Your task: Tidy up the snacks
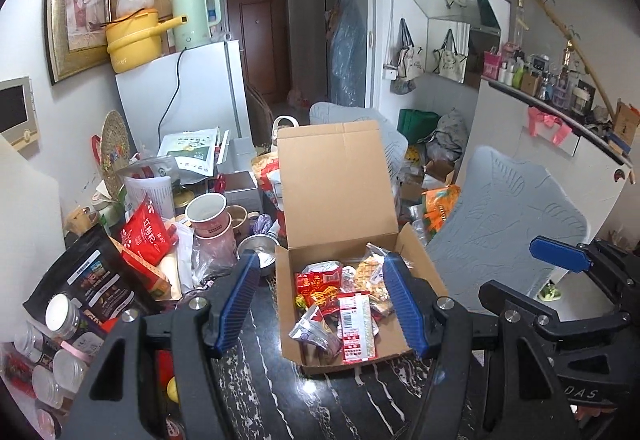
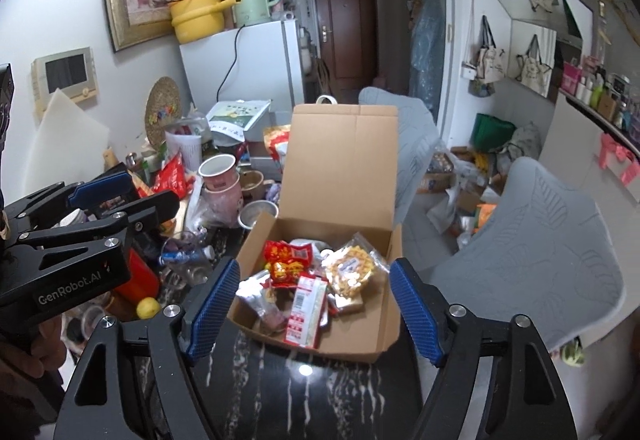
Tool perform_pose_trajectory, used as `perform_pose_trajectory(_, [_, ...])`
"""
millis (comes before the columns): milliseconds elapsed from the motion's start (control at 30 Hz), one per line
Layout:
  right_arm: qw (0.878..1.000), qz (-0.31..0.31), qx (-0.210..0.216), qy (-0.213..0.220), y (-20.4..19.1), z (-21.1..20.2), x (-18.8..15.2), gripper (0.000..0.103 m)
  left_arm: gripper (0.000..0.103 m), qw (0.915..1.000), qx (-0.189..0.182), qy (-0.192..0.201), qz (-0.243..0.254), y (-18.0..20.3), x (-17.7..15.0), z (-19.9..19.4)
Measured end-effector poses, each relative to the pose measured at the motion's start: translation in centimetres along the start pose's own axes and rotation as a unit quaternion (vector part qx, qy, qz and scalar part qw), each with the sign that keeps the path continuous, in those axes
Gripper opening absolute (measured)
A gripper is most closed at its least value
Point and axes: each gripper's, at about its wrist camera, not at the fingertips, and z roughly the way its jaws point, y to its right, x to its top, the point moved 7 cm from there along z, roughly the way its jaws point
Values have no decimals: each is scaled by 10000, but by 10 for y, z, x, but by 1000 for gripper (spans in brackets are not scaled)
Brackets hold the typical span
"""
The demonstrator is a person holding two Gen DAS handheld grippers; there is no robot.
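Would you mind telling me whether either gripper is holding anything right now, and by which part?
Nothing is held: the left gripper and right gripper both stand open and empty above the cardboard box.

The right gripper [image 2: 314,310] has its blue-padded fingers [image 2: 212,306] spread apart with nothing between them. Ahead of the fingers, an open cardboard box [image 2: 352,324] rests on the dark marbled counter [image 2: 304,392], lid upright. Inside lie a red snack packet [image 2: 286,258], a yellow snack bag [image 2: 352,272] and a red-and-white packet [image 2: 306,310]. The left gripper [image 2: 100,195] is left of the fingers, beyond a lemon [image 2: 148,307].
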Motion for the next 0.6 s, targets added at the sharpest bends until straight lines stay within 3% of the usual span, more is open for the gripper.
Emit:
perform_pose_trajectory(400, [9996,135,-134,227,-1,-55,-17,82,63,9995,-270,141,-6,13,-7,-49])
perform_pose_trajectory(467, [9995,168,-164,232,-2,-61,-22,82,66,9995,-302,123,9,16,-11,-54])
perform_pose_trajectory(500, [9994,186,-171,226,-2,-63,-24,82,73,9995,-305,114,21,17,-14,-56])
perform_pose_trajectory(600, [9992,244,-223,204,-1,-71,-33,82,74,9995,-296,133,64,21,-19,-62])
